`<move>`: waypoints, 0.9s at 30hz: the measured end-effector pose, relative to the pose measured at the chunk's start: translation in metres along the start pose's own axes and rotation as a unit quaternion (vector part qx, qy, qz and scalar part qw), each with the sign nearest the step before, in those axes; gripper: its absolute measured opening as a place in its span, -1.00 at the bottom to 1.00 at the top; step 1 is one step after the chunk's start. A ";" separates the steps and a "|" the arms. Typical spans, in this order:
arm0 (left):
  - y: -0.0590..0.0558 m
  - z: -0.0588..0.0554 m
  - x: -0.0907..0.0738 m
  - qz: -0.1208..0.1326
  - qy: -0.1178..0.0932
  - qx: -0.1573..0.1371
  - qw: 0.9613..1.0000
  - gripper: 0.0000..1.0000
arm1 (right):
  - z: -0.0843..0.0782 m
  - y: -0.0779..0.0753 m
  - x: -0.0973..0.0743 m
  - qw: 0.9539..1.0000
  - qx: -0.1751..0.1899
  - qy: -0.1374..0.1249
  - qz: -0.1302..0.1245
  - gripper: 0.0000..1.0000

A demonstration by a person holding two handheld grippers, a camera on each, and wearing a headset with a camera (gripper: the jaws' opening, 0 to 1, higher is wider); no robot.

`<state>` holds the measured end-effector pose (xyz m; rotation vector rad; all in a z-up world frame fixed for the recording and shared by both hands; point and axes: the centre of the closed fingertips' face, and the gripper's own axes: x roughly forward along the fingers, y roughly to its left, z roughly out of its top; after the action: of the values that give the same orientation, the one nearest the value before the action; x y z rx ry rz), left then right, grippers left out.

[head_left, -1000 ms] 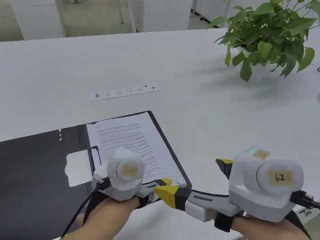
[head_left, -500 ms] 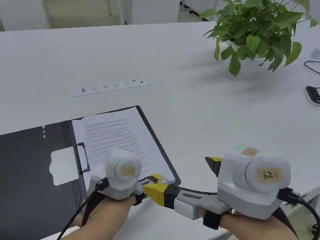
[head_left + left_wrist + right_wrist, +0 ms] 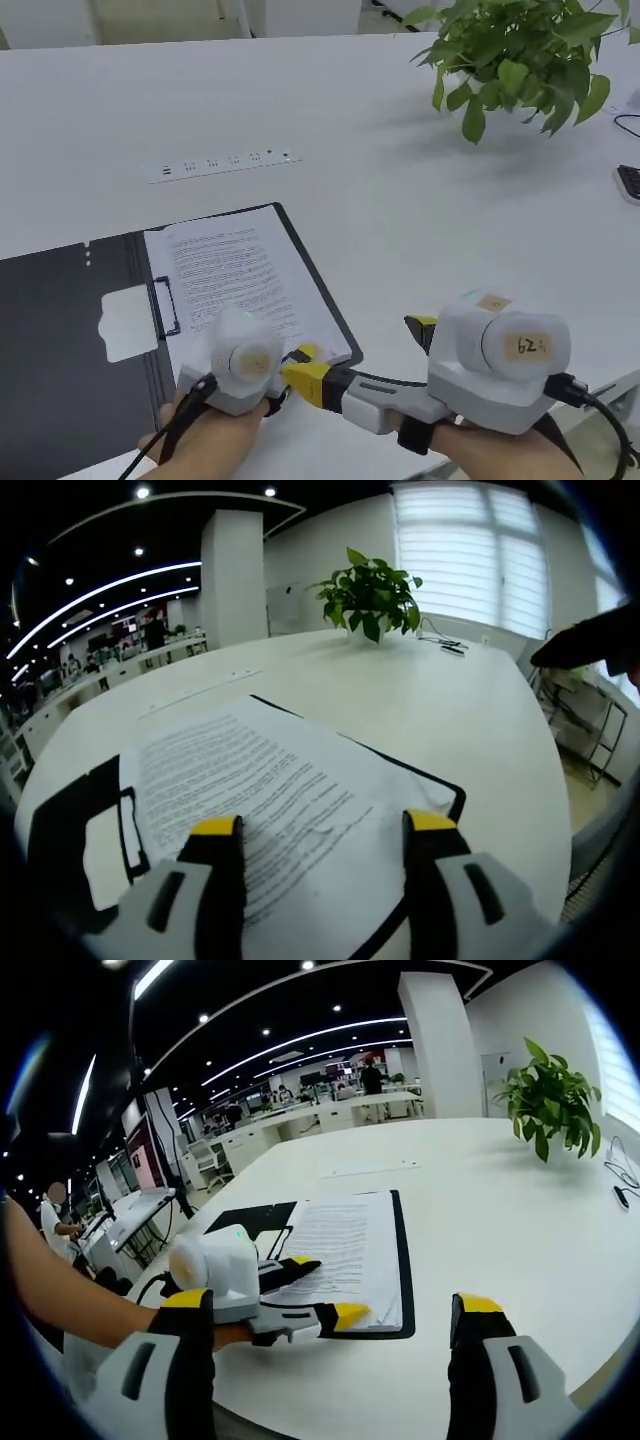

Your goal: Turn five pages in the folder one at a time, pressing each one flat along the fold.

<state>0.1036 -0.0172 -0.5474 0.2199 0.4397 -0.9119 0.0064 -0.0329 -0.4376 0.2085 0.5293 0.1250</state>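
1 corner of the page [image 3: 235, 270] hides behind the left gripper [image 3: 322, 825].

Print on the page [image 3: 235, 275] is way too small to read, and its near left corner sits behind the left gripper [image 3: 318, 825] in the head view. The folder [image 3: 60, 340] runs off that picture's left edge, and the plant [image 3: 520, 60] gets chopped off at the top right.

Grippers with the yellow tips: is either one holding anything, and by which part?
Nothing is held. Jaws of the left gripper stand apart over the top page; those of the right gripper stand apart, empty.
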 end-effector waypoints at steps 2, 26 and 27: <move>-0.002 -0.001 -0.001 -0.006 -0.008 0.003 1.000 0.16 | -0.001 0.000 0.001 1.000 0.001 0.000 0.001 0.95; 0.009 -0.002 -0.002 0.007 -0.025 0.004 1.000 -0.67 | -0.011 0.004 0.015 0.999 0.034 0.010 0.009 0.89; 0.014 -0.002 -0.002 0.017 -0.023 0.004 1.000 -0.80 | -0.011 0.004 0.017 0.999 0.037 0.009 0.011 0.89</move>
<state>0.1130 -0.0067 -0.5479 0.2130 0.3876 -0.8839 0.0153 -0.0247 -0.4544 0.2850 0.5508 0.1282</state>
